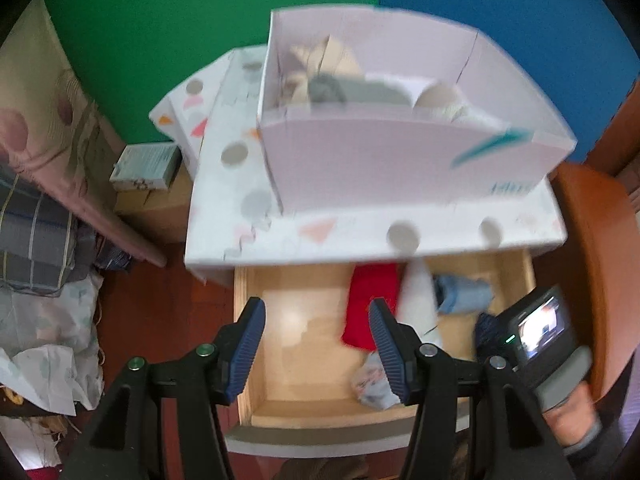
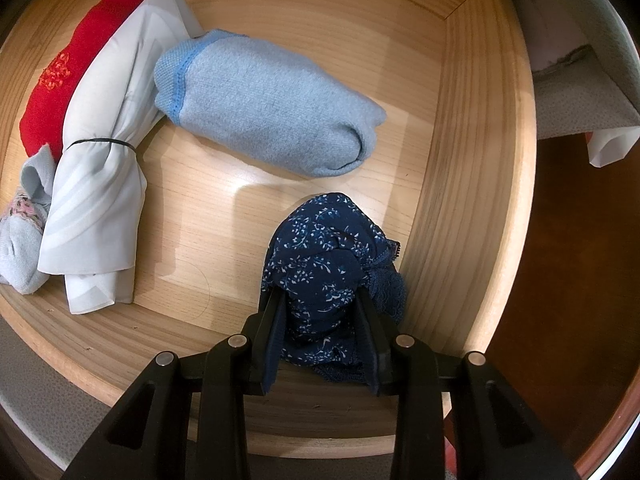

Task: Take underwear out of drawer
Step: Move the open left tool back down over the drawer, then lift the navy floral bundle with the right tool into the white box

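Observation:
The wooden drawer (image 1: 288, 320) stands pulled open below a white patterned cabinet top (image 1: 224, 208). In the right wrist view the drawer (image 2: 320, 20) holds a red roll (image 2: 60, 80), a white bundle tied with a black band (image 2: 100, 184), a light blue roll (image 2: 272, 108) and a small pale piece (image 2: 24, 248). My right gripper (image 2: 320, 320) is shut on navy floral underwear (image 2: 320, 256) near the drawer's right wall. My left gripper (image 1: 316, 344) is open and empty above the drawer; the right gripper's body (image 1: 540, 332) shows at its right.
A white open box (image 1: 400, 160) with folded clothes sits on the cabinet top. Piled bedding (image 1: 40, 260) lies at the left on the dark red floor. An orange-brown chair (image 1: 592, 248) stands at the right. Green and blue mats (image 1: 200, 20) cover the floor behind.

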Demonstrator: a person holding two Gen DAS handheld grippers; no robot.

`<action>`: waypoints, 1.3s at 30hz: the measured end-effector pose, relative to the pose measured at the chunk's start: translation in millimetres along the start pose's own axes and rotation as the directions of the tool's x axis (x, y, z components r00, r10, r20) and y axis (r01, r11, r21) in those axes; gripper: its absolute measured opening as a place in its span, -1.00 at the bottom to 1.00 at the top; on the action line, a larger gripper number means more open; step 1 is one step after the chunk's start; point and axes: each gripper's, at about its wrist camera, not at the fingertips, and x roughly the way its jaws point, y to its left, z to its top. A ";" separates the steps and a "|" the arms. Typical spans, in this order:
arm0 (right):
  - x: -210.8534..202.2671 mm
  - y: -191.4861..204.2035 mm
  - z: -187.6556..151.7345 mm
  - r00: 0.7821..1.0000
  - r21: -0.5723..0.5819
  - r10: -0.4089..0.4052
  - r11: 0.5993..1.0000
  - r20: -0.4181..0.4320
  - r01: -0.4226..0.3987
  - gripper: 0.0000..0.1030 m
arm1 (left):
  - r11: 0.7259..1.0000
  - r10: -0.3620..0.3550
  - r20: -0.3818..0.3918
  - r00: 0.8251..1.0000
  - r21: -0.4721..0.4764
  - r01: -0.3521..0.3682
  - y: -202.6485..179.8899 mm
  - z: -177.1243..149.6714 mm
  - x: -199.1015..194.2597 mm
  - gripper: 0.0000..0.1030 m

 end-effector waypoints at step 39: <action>-26.1 -25.8 -26.7 0.978 0.078 0.128 0.987 0.162 -0.142 -0.72 | 0.991 0.031 -0.047 0.998 -0.130 -0.036 22.3 -94.7 96.3 0.07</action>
